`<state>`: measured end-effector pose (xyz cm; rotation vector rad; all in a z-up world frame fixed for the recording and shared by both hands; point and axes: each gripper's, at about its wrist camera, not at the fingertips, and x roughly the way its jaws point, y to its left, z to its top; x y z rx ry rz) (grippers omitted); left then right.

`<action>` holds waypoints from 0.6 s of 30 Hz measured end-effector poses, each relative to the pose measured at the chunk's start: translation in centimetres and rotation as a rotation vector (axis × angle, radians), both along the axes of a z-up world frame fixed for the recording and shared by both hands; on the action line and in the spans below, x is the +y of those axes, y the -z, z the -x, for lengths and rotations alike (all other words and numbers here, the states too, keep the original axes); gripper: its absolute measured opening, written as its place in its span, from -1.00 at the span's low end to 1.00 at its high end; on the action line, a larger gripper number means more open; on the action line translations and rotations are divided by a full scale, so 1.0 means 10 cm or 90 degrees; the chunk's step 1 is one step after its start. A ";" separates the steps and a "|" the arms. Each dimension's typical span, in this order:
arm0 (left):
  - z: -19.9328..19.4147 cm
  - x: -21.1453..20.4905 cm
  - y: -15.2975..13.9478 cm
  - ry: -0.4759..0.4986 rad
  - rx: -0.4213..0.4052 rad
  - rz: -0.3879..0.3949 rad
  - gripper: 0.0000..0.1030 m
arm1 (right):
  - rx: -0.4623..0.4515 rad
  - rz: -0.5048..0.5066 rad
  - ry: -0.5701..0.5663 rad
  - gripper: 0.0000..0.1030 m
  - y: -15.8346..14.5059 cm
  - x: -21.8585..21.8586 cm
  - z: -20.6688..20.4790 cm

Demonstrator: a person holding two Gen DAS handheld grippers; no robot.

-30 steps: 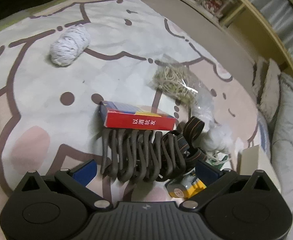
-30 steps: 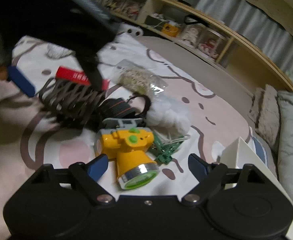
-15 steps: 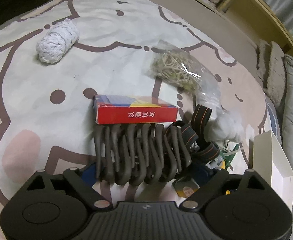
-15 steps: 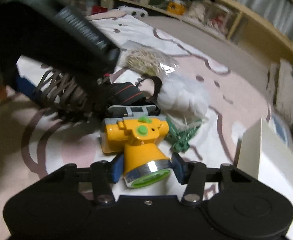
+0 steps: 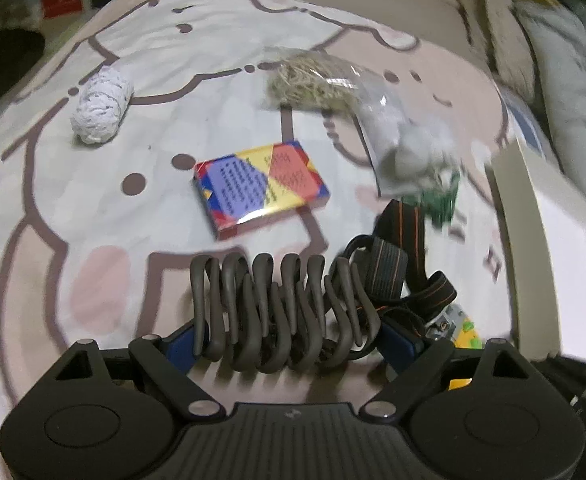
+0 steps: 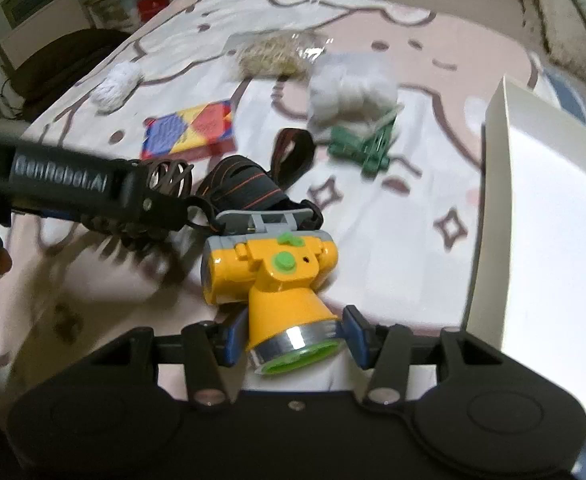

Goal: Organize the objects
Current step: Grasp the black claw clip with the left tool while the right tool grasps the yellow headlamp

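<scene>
My left gripper [image 5: 289, 340] is shut on a dark grey coiled spring-like holder [image 5: 277, 312], held above the bed sheet; the coil also shows in the right wrist view [image 6: 165, 184] beside the left gripper's body. My right gripper [image 6: 293, 332] is shut on the lamp cone of a yellow headlamp [image 6: 273, 272], whose black-and-orange strap [image 6: 249, 188] trails behind. The strap also shows in the left wrist view [image 5: 397, 264]. A white open box [image 6: 533, 216] stands just to the right.
On the cartoon-print sheet lie a colourful card box [image 5: 261, 188], a white yarn ball [image 5: 101, 100], a bag of rubber bands [image 5: 313, 80], a bag of cotton balls [image 6: 349, 88] and green clips [image 6: 365, 148]. Pillows [image 5: 553, 40] lie at the far right.
Both grippers have lifted their objects off the sheet and pulled back toward the white box. The right gripper closed on the headlamp. The card box now lies flat, further off.
</scene>
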<state>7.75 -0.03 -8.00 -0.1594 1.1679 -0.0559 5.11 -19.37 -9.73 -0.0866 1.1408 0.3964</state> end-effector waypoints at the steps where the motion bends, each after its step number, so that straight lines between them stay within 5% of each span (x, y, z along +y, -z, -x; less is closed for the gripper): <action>1: 0.04 0.00 -0.01 0.010 0.005 -0.011 0.74 | 0.015 -0.020 -0.014 -0.01 0.00 -0.01 0.02; 8: 0.21 0.04 -0.03 0.078 0.021 -0.089 0.76 | 0.002 -0.038 -0.055 0.08 -0.06 0.03 0.10; 14: 0.23 0.13 0.08 0.065 0.053 -0.077 0.79 | 0.029 -0.049 -0.032 0.05 0.01 0.00 -0.11; 18: 0.21 0.12 0.08 0.053 0.049 -0.079 0.80 | 0.052 -0.052 -0.029 -0.14 0.09 0.04 -0.18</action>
